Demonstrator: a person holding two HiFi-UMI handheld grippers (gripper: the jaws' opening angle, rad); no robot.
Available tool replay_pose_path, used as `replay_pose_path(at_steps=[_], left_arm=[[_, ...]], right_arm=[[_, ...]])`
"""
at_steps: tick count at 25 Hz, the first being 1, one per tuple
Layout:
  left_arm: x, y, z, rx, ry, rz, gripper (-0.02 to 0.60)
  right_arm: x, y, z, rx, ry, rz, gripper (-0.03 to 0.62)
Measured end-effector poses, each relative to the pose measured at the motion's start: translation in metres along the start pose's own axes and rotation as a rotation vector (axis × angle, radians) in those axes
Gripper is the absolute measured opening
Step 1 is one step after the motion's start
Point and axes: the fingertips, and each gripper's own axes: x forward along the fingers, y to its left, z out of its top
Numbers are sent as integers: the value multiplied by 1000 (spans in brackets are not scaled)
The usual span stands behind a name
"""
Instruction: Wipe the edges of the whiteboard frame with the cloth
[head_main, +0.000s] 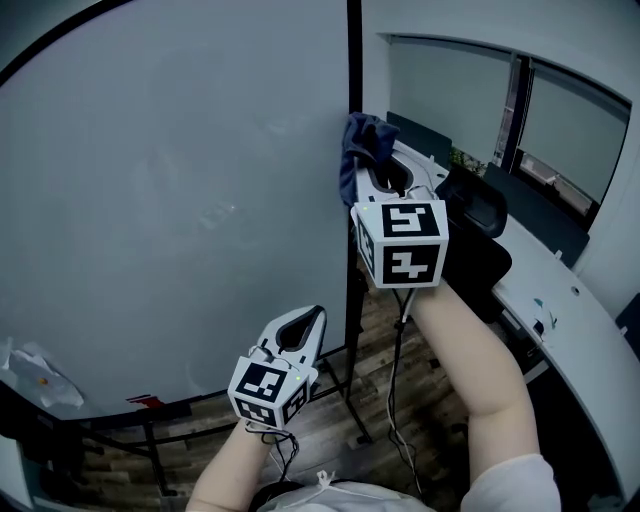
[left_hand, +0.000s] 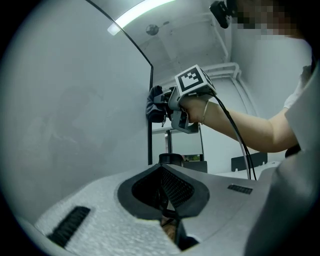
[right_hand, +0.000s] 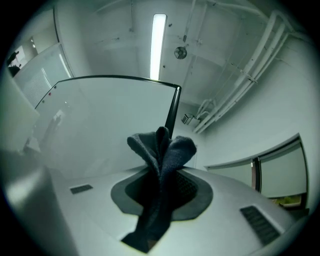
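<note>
Cloth (head_main: 365, 140), a single dark blue piece, is bunched lengthwise along the jaws of the right hand-held gripper (head_main: 385, 172). Its folded free end is fanned out past the fingertips. That end is pressed against the black right edge of the whiteboard frame (head_main: 353, 60), below the frame's upper right corner. The edge stands upright with its long axis vertical, and the cloth is pointed at it from the side.

One cloth, one whiteboard (head_main: 180, 200) and two hand-held grippers are counted. The right hand-held gripper's jaws are clamped on the cloth, whose tail is seen trailing back through the gap between them.

The left hand-held gripper (head_main: 300, 330) is held lower, in front of the board's lower right part and apart from the cloth. Its jaws are brought together and nothing is held between them; whether the board is touched by it cannot be told.

A white curved desk (head_main: 575, 300) is seen to the right of the frame.
</note>
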Motion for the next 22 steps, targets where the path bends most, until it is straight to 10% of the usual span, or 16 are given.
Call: replay_pose_path(at_steps=[22], left_arm=[[-14,-17,-118,-125,171,32,20]], right_arm=[[-59,46,-210,64,272,9,81]])
